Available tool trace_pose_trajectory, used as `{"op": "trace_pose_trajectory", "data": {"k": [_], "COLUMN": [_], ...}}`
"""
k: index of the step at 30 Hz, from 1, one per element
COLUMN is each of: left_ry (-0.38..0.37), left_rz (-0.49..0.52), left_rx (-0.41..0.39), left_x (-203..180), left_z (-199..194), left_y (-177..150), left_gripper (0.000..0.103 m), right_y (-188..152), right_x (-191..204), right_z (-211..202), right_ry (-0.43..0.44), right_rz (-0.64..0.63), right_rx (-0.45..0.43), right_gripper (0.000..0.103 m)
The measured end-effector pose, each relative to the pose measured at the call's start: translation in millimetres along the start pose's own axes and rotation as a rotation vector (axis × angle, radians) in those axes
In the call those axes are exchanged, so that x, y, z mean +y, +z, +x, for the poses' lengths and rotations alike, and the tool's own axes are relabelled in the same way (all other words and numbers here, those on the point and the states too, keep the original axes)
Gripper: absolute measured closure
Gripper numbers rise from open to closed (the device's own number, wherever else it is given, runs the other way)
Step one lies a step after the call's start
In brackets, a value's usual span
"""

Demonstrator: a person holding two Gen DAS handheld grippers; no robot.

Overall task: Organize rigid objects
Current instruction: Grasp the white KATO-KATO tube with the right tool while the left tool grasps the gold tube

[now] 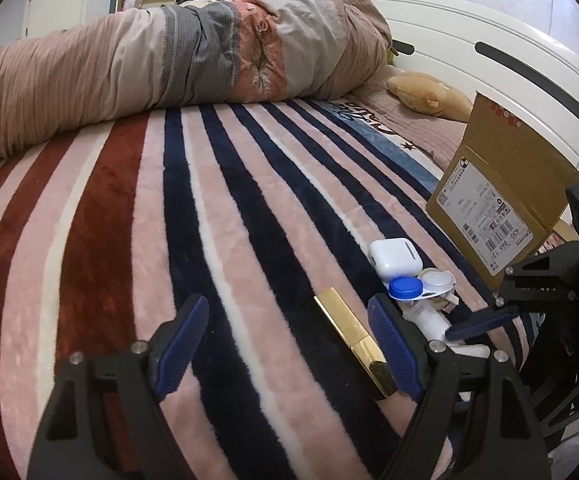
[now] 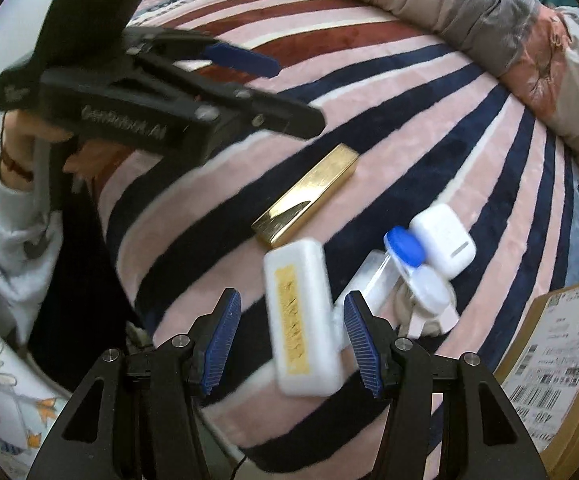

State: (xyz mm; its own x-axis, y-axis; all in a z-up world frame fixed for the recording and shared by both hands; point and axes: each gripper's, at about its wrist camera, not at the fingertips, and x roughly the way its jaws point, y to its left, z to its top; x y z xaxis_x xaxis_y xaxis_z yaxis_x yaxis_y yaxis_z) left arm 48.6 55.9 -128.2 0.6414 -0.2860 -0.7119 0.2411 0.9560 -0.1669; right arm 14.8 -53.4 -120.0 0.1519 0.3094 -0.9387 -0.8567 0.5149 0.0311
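Small rigid objects lie on a striped blanket (image 1: 209, 208): a gold bar-shaped case (image 2: 307, 196), a white box with a gold label (image 2: 303, 324), a white earbud case (image 2: 445, 240), and a contact lens case with a blue cap (image 2: 405, 246). My left gripper (image 1: 289, 340) is open, with the gold case (image 1: 353, 336) just inside its right finger. My right gripper (image 2: 293, 336) is open, its fingers on either side of the white box without touching it. The right gripper also shows in the left wrist view (image 1: 485, 320).
An open cardboard box (image 1: 489, 196) with a shipping label stands at the right edge of the bed. A rolled duvet (image 1: 169, 52) lies across the far side. A plush toy (image 1: 429, 92) rests by the white headboard (image 1: 489, 64). The left gripper (image 2: 241, 64) hovers over the blanket.
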Motion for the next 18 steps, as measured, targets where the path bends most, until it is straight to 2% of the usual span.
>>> {"op": "trace_pose_trajectory", "data": {"k": [3,4,5,9,10,12,16,18], "left_ry": [-0.015,-0.023,-0.036,-0.074,-0.08,-0.086,-0.103,-0.101], "left_rz": [0.003,0.003,0.004,0.003,0.006,0.006,-0.008,-0.008], "left_rx": [0.014,0.019,0.027,0.051,0.059,0.076,0.093,0.099], "left_x": [-3,-3,-5,-13,-15,-19,-21,-22], "left_z": [3,4,5,10,12,16,21,23], "left_y": [-2,-3,-3,-5,-5,-6,-6,-6], "left_gripper": [0.023,0.023,0.023,0.023,0.023,0.024,0.026,0.027], "right_y": [-7,-7,-7,-10,-11,-11,-17,-17], "right_x": [7,7,6,10,9,3,-5,-5], "right_z": [0,0,0,-4,-9,-16,-16,-10], "right_ry": [-0.017,-0.023,-0.041,-0.113,-0.133,-0.172,-0.028,-0.027], "right_rz": [-0.005,0.005,0.023,0.029,0.049,0.094,0.146,0.123], "right_rx": [0.005,-0.001,-0.01,-0.052,-0.075,-0.101,-0.081,-0.064], "right_gripper": [0.053,0.057,0.071,0.087,0.099,0.1,0.1,0.097]}}
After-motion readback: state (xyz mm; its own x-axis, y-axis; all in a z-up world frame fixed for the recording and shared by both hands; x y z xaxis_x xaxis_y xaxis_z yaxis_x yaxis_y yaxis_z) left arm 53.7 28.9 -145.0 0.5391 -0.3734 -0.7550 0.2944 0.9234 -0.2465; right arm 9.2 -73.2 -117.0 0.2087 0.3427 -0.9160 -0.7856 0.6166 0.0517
